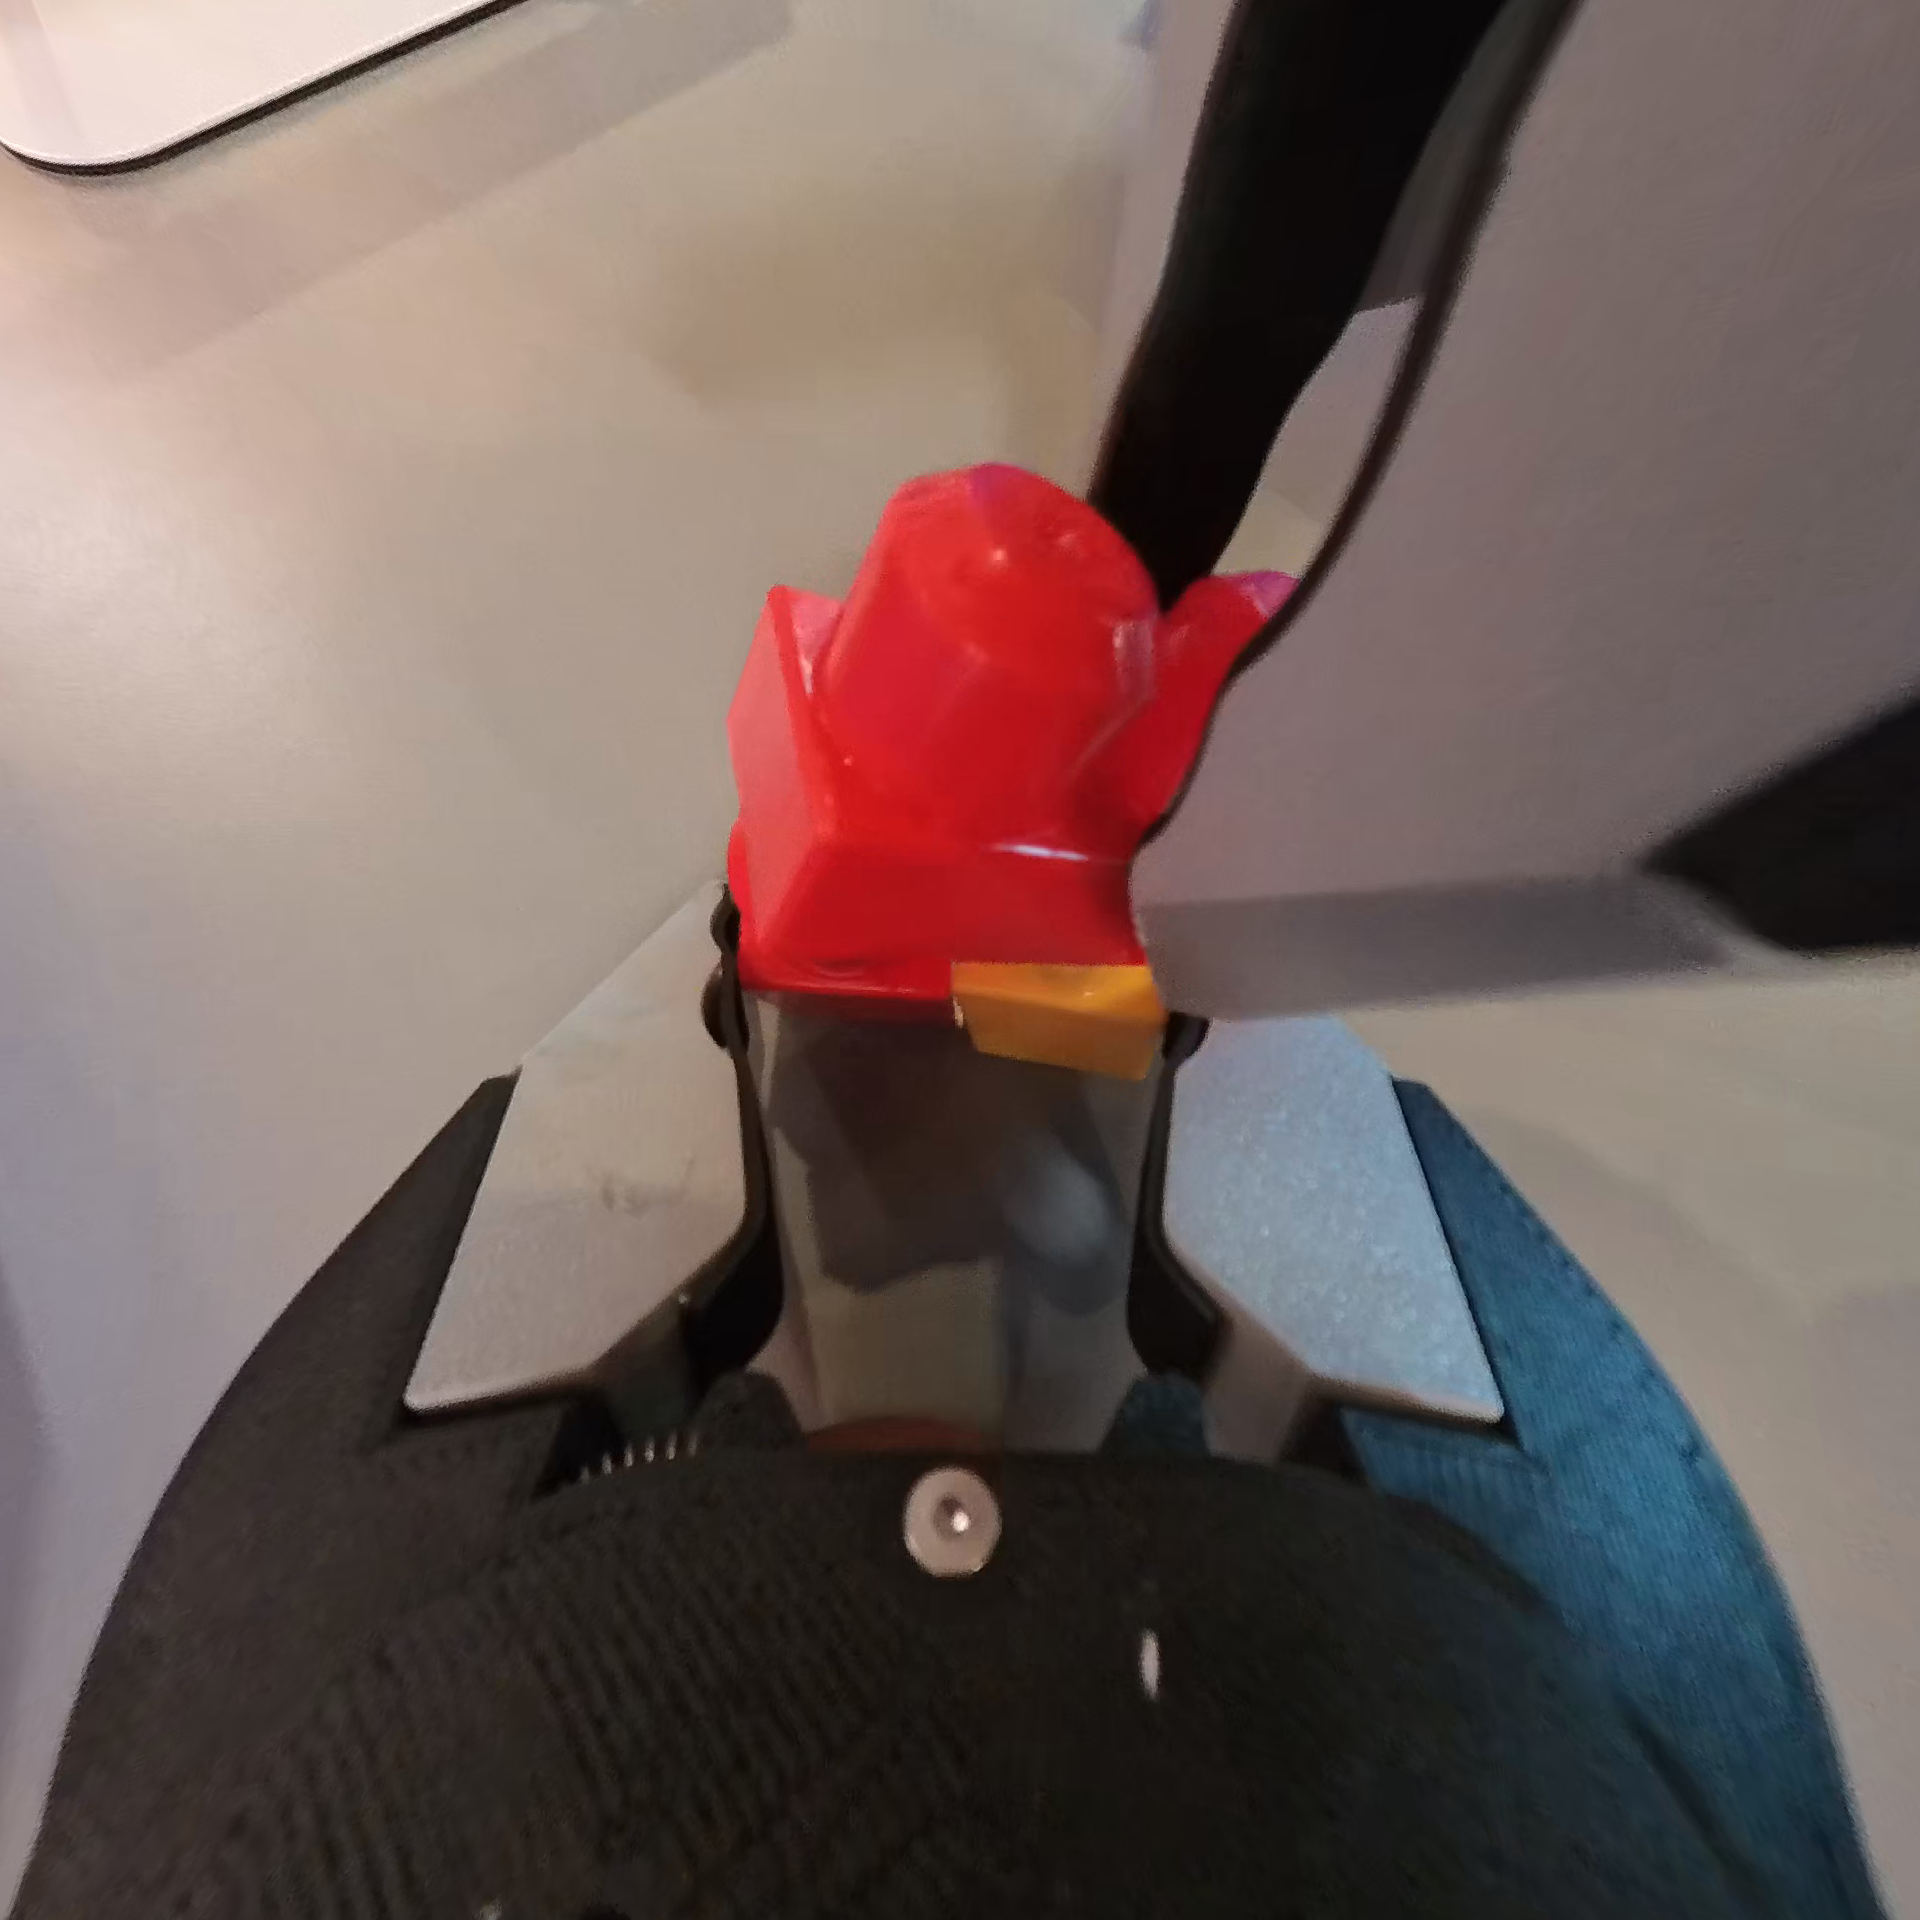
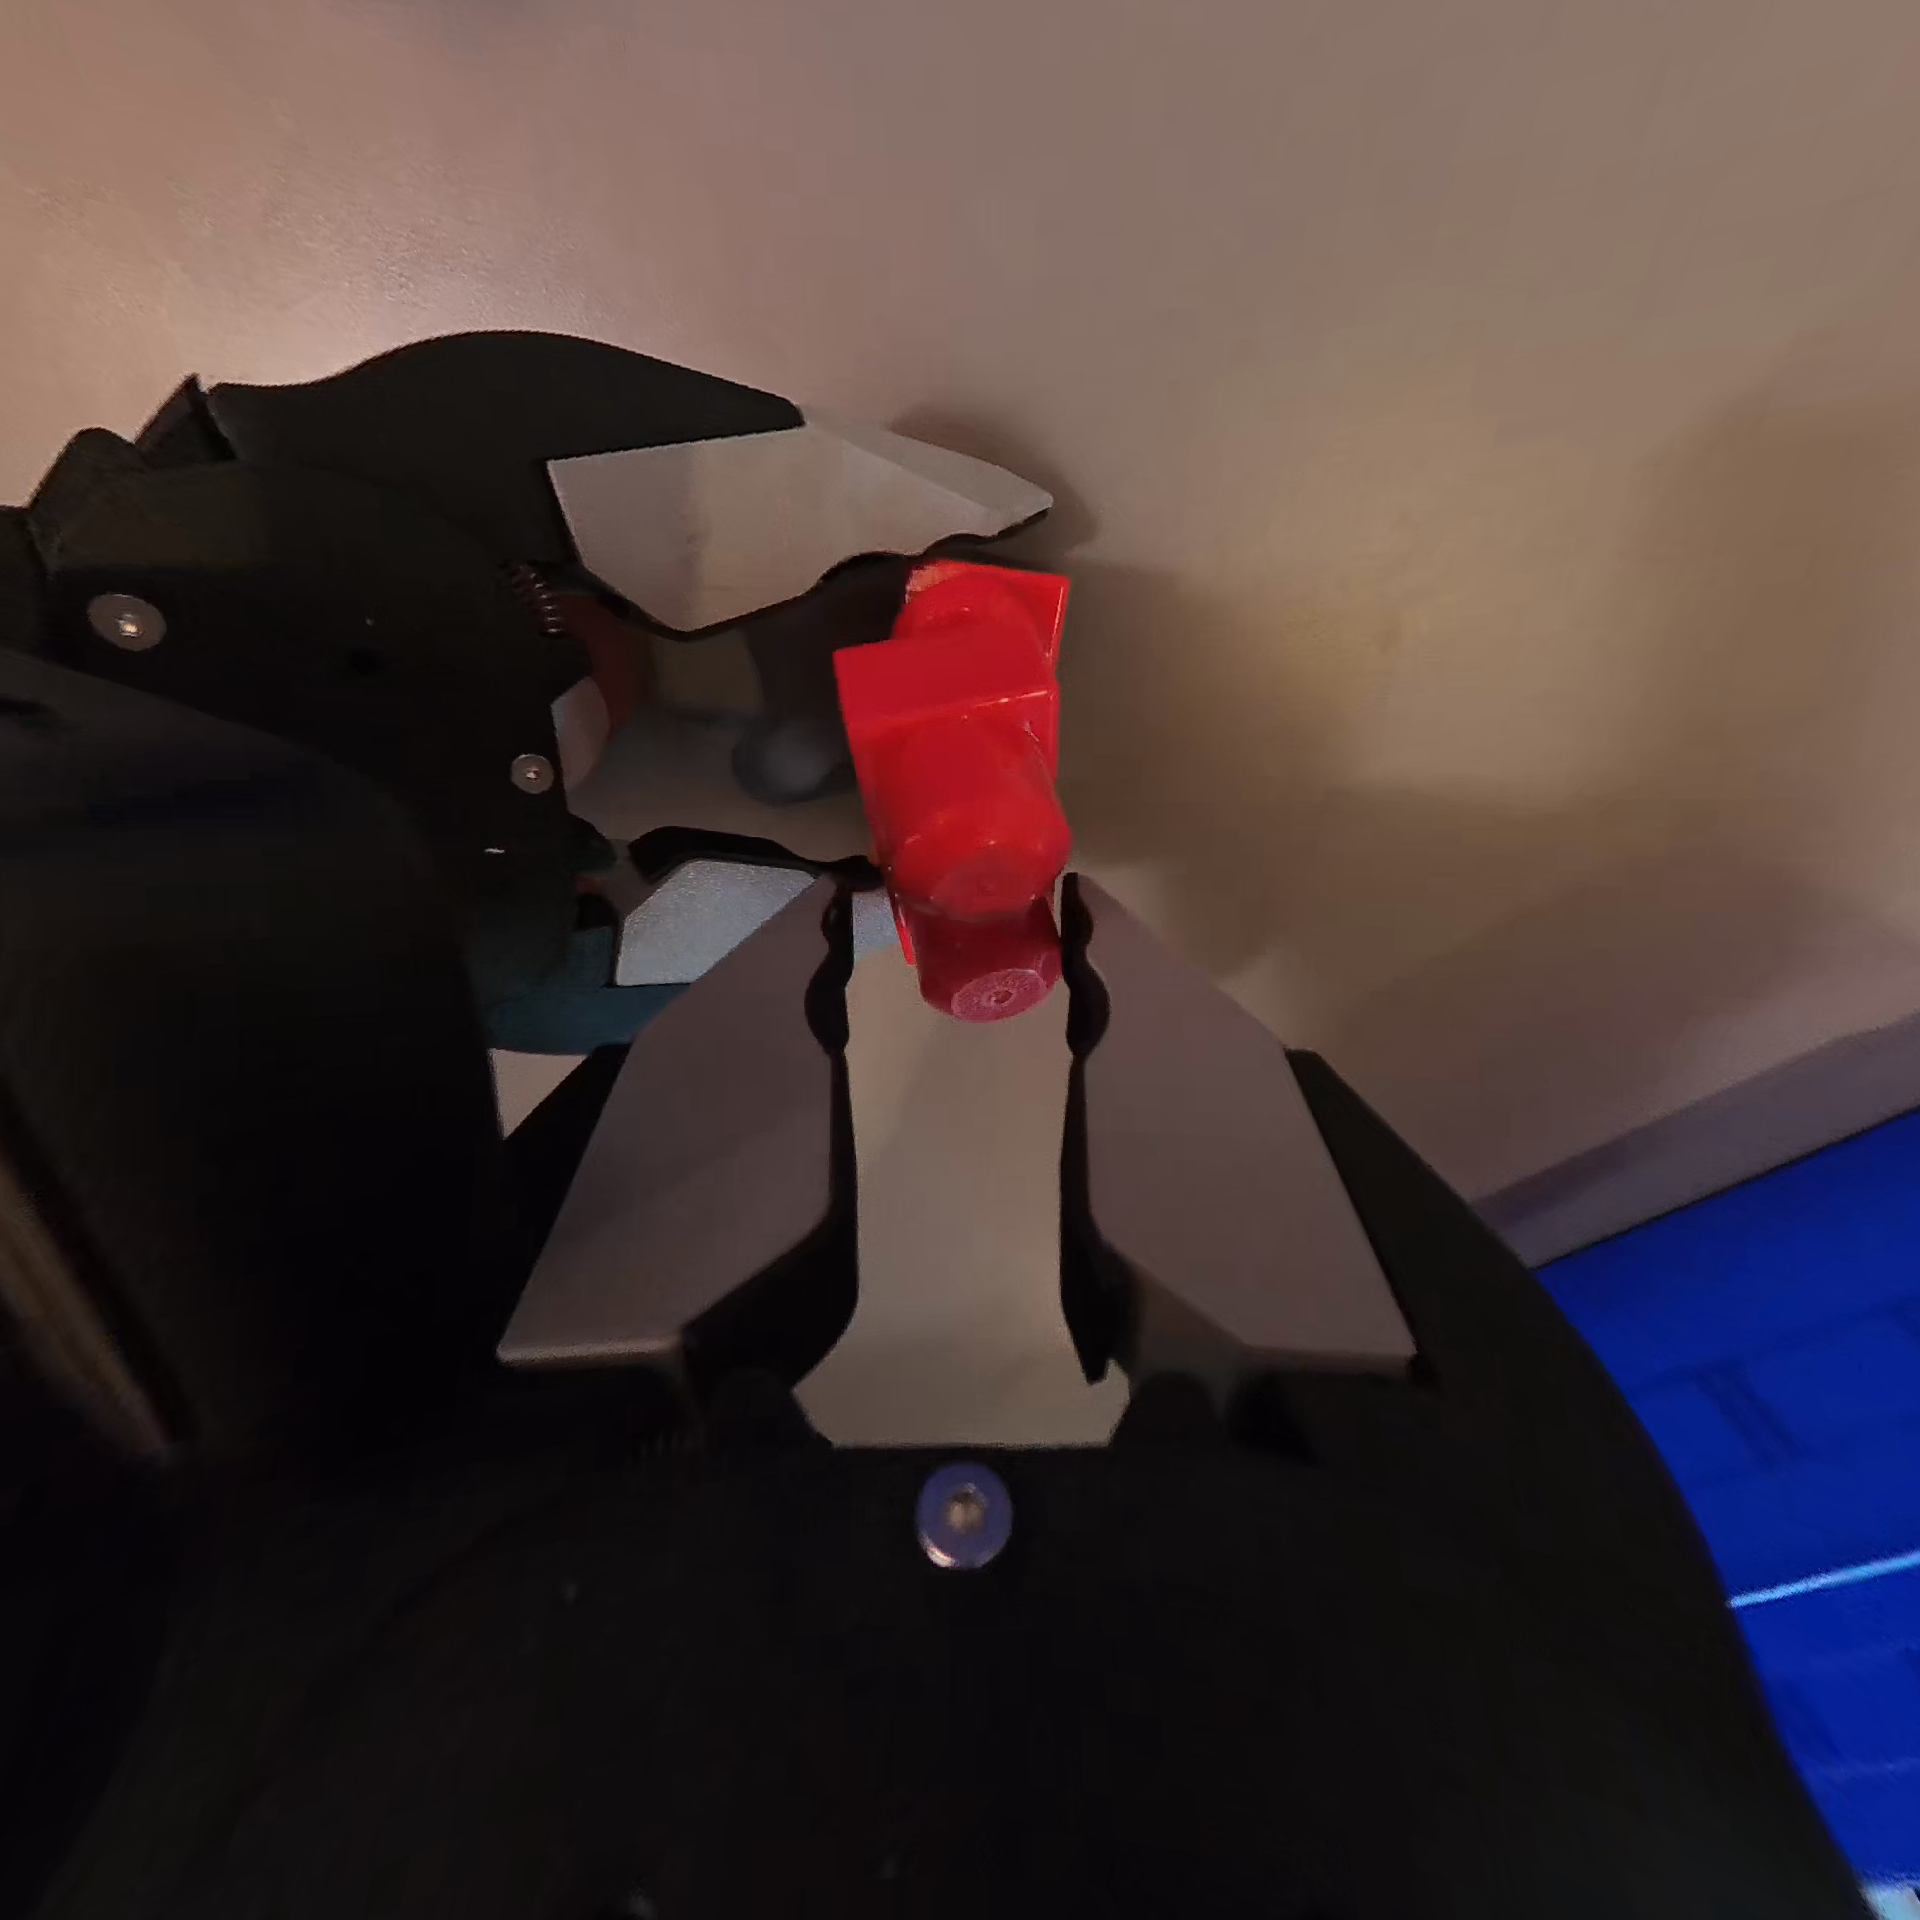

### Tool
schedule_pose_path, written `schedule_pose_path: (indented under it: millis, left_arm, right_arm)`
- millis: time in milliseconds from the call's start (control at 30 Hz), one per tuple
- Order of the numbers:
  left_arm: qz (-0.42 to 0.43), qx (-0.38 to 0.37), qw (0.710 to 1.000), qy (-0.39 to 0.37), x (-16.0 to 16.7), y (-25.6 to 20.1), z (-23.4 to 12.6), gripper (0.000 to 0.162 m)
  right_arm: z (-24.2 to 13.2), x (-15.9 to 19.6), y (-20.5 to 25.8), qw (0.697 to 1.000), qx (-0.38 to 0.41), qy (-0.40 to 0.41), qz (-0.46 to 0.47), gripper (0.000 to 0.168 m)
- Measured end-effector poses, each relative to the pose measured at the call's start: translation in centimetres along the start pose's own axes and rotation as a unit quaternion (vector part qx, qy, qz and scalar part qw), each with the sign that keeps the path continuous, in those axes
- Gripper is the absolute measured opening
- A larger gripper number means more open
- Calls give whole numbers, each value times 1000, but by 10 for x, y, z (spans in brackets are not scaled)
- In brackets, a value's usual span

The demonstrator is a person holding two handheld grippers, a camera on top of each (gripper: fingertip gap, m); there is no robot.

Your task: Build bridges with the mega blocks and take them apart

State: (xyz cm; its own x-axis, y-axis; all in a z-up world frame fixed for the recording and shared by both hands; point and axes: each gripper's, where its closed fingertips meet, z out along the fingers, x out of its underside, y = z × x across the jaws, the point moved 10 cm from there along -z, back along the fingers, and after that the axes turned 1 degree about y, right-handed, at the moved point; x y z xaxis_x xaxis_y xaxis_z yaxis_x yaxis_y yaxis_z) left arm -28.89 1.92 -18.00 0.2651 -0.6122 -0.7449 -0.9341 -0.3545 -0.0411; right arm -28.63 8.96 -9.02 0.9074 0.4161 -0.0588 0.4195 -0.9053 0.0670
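Prob. office/desk setup: pale tabletop (image 1: pixel 364 520), monitor base (image 1: pixel 208 73), lit blue screen (image 2: pixel 1787 1403).

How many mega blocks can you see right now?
2: a red block clamped at the left tool's tips with the right tool closing around its stud, and an orange block under it, mostly hidden. Others may be out of view.

Left tongs (image 1: pixel 940 966) clamped; right tongs (image 2: pixel 956 914) parted, crossing.

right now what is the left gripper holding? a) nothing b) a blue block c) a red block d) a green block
c: in the left wrist view the left gripper is shut on the red block, with a small orange piece just under it.
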Motion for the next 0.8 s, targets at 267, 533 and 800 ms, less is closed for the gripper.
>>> schedule_pose_path:
  millis: [267,533,800]
  left_arm:
    - [17,-11,1000,8,0,-3,2,81]
    - [30,-24,999,15,0,-5,3,82]
    - [38,-28,999,14,-2,-6,6,92]
  right_arm:
    - [-1,10,-9,994,-66,-79,27,38]
    - [-2,17,-14,989,-62,-127,40,33]
    - [-2,19,-13,988,-56,-139,30,34]
